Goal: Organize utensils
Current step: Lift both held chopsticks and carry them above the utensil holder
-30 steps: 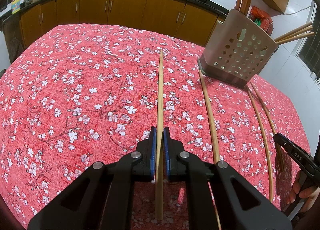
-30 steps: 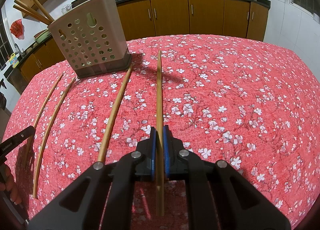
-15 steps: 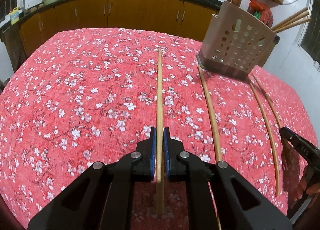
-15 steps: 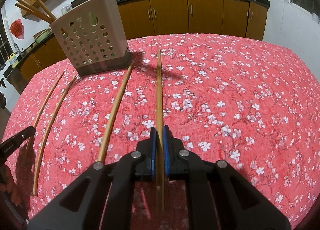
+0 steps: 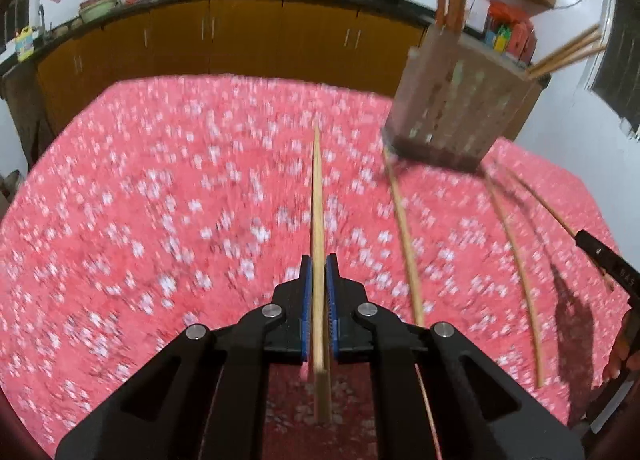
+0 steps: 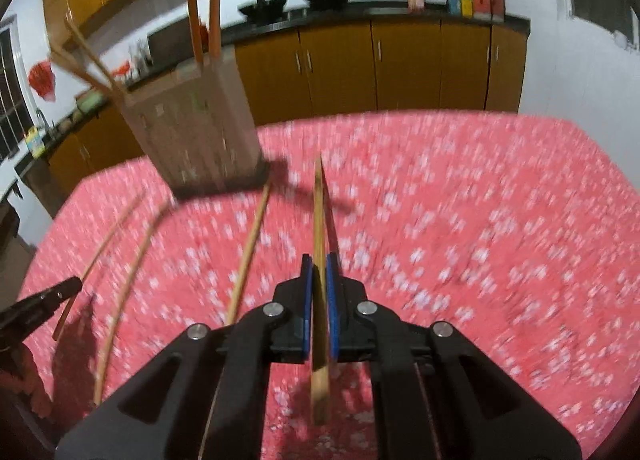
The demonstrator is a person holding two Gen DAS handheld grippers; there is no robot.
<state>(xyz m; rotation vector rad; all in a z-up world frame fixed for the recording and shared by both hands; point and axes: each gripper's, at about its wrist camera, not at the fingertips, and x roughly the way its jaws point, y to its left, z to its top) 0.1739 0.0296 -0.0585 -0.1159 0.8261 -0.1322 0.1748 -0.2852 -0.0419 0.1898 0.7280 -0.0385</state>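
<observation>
My left gripper [image 5: 318, 264] is shut on a long wooden chopstick [image 5: 317, 196] that points forward over the red floral tablecloth [image 5: 160, 220]. My right gripper [image 6: 318, 262] is shut on another wooden chopstick [image 6: 319, 212], pointing forward the same way. A grey perforated utensil holder [image 5: 460, 116] with chopsticks and orange handles in it stands at the far right of the left wrist view; in the right wrist view the holder [image 6: 192, 132] is at the far left. Three loose chopsticks [image 5: 404, 236] lie on the cloth between the grippers.
Brown kitchen cabinets [image 5: 240, 44] with a dark counter, woks and bottles run behind the table. The table edge drops off at the far side. The other gripper's tip shows at the right edge of the left view [image 5: 604, 256] and left edge of the right view [image 6: 44, 296].
Both views have gone blurry and tilted upward: the grippers are lifting with their chopsticks and moving towards the holder, which looms larger. The loose chopsticks lie where they were.
</observation>
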